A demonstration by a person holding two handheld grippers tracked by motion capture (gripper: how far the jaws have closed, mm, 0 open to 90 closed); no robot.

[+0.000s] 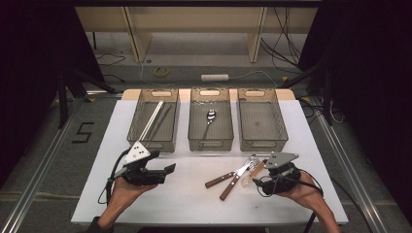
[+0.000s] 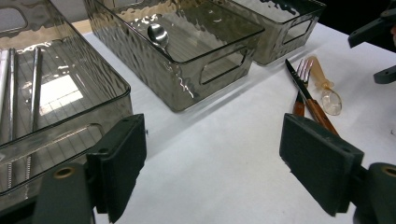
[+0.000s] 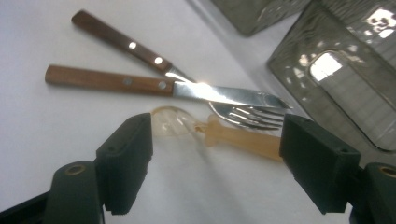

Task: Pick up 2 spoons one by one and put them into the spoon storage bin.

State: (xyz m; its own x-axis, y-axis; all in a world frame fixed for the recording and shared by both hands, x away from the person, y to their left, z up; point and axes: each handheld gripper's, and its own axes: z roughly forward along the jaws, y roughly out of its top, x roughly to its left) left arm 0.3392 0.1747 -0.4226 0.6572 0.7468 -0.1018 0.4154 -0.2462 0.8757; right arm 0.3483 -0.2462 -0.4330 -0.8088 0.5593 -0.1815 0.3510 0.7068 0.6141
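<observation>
The see-through plastic spoon [image 3: 187, 126] lies flat on the white worktop [image 1: 184, 194], at the near right, just in front of the right tool [image 3: 212, 161]. That tool is wide open and holds nothing. It hovers close over the spoon, with one black pad on each side of it. The spoon's bowl points to the near side and its handle runs under the tips of the fork [image 3: 247, 116]. The spoon is pale and hard to make out from above.

The fork and a knife [image 3: 163, 86] lie just left of the spoon. Both have brown wooden handles. The knife lies across the fork, so part of the fork is hidden.

The left tool [image 2: 212, 154] is at the near left, well apart from the spoon. It is wide open too and holds nothing.

Three smoky clear bins stand in a row on the far side of the worktop. The left bin [image 1: 154, 119] holds long thin metal sticks, and I cannot tell what they are. The middle bin [image 1: 210, 119] holds one shiny metal spoon [image 1: 211, 115]. The right bin [image 1: 261, 119] looks bare inside. In the left gripper view the left bin is cut off at the edge.
</observation>
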